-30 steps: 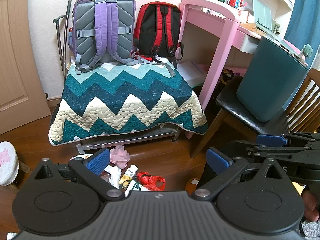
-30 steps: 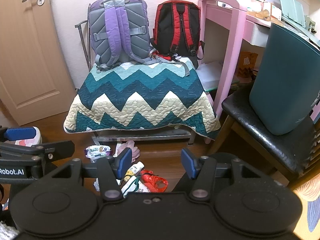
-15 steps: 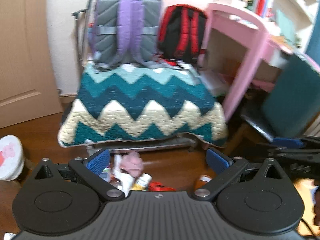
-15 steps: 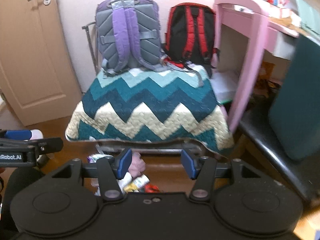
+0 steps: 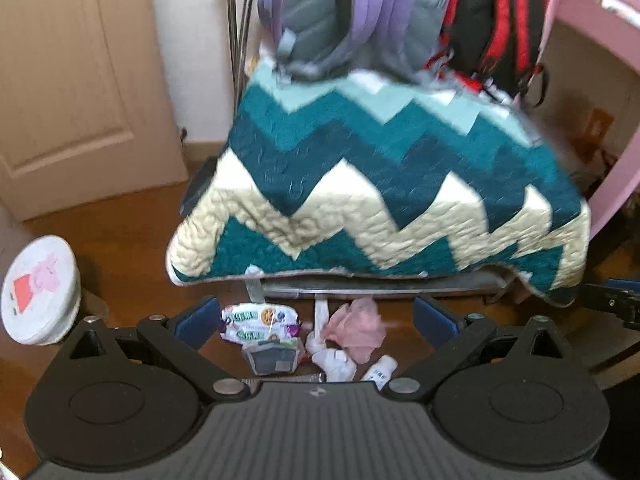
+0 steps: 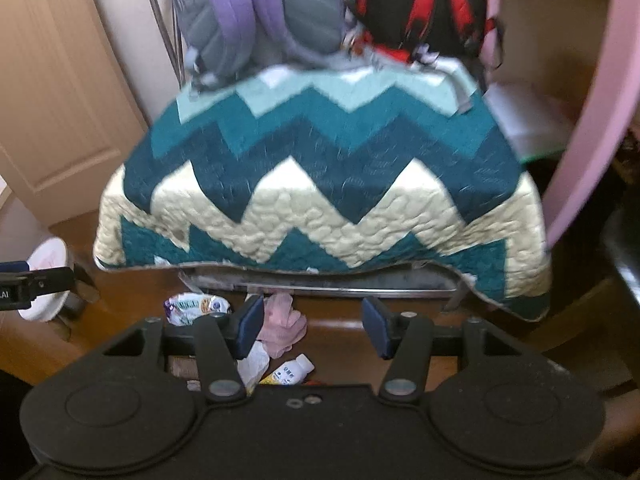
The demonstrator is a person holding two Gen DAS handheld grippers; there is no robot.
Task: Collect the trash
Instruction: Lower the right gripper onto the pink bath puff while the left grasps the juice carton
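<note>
The left gripper (image 5: 316, 322) has its jaws spread wide with nothing between the blue pads, and the litter lies on the floor straight ahead of and below that gap. Nearest the jaws, low in the left wrist view, sit a dark flat packet (image 5: 274, 356), a crumpled white wrapper (image 5: 334, 362) and a small white bottle (image 5: 380, 370), the bottle toward the right pad with its long axis slanting up and away to the right. A little farther out, a printed snack bag (image 5: 260, 320) lies crosswise just beside the left pad, and a pink crumpled tissue (image 5: 358, 326) sits right of centre in the gap.

The right gripper (image 6: 313, 326) is also wide open and empty, but the same heap falls off to its left: the tissue (image 6: 282, 326) and bottle (image 6: 288, 370) lie near or behind its left pad and the snack bag (image 6: 196, 308) well outside it, while the gap itself shows only bare wooden floor (image 6: 336, 330).

By my judgement the left gripper is better lined up, so a forward, downward reach should meet the tissue or white wrapper first. Beyond the trash stands a low bench under a zigzag quilt (image 5: 380, 184), and farther back a purple backpack (image 5: 340, 16) and a red backpack (image 5: 496, 28)
</note>
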